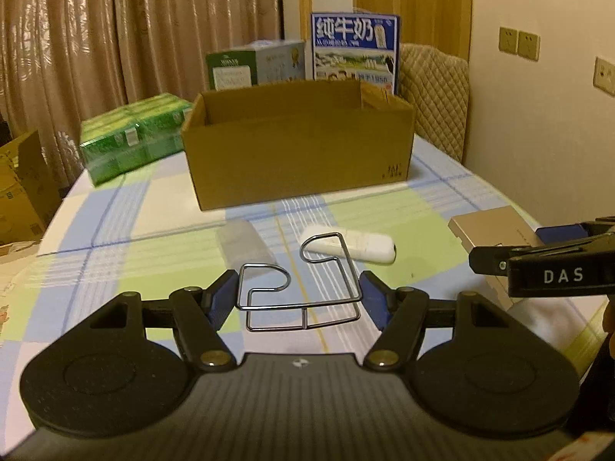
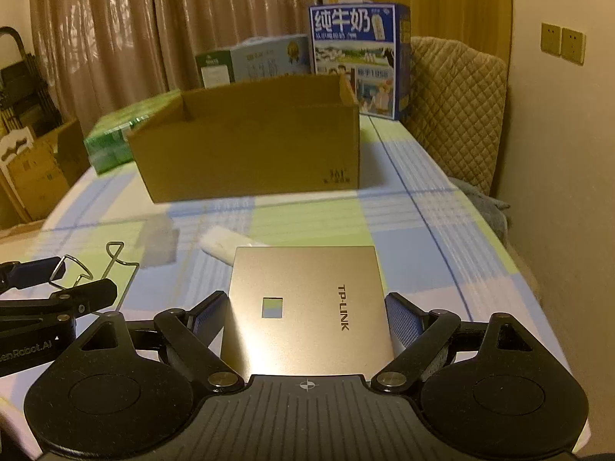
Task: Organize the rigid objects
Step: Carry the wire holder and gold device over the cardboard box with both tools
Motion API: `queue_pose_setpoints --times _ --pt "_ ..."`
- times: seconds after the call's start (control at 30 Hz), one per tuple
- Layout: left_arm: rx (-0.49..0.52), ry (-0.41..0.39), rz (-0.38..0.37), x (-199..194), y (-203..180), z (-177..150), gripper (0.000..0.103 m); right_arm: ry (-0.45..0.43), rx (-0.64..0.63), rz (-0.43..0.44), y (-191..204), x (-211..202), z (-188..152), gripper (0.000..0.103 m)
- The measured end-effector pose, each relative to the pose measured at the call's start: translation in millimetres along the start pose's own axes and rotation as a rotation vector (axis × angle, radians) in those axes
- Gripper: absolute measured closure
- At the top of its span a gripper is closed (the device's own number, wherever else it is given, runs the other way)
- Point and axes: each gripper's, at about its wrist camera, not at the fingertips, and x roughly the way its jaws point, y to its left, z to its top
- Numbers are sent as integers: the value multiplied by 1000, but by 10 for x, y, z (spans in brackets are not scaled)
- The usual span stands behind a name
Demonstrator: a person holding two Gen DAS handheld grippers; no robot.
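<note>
Wire rack [image 1: 303, 292] sits on the checked tablecloth [image 1: 115, 215], right btwn the left gripper [image 1: 296, 299] pads, bent loops standing up twd the far side. Left gripper's jaws are wide apart, blue pads [image 1: 221, 299] flanking the rack on both sides; can't tell if either pad actually touches the wire. In the right wrist view the same rack [image 2: 96, 269] shows at the left edge, w/ the left gripper [image 2: 57, 288] fingers around it.

Gold TP-LINK plate [image 2: 307, 307] lies flat w/ a small square cutout in the middle, btwn the right gripper [image 2: 307, 322] pads. Jaws spread wide there too; pads sit just beside the plate's left & right edges, contact unclear. From the left wrist view the plate [image 1: 492, 226] is off to the right, the right gripper [image 1: 538, 265] finger over it.

White oblong device [image 1: 357, 246] lies just beyond the rack, near the plate's far-left corner. A blurry clear item [image 1: 242, 242] sits left of it.

Farther back: open cardboard box [image 1: 296, 153], mid-table. Green shrink-wrapped packs [image 1: 130, 134] to its left, touching or nearly. Behind it a pale carton [image 1: 253, 63] & a blue milk carton [image 1: 353, 50] standing upright. Quilted chair back [image 1: 434, 92] far right, curtains [image 1: 115, 30] behind.
</note>
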Motion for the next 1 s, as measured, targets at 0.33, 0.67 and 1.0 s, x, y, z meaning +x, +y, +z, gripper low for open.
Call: queue_pose_setpoints --times 0.33,0.67,1.0 --pt "-69 -32 22 -358 211 317 39 -60 -12 27 195 -415 363 18" --pt "-73 -39 33 -406 315 655 39 -68 -52 35 260 -420 694 18" --pt "-68 -38 39 -251 451 1042 39 -75 -70 44 198 -230 1092 18"
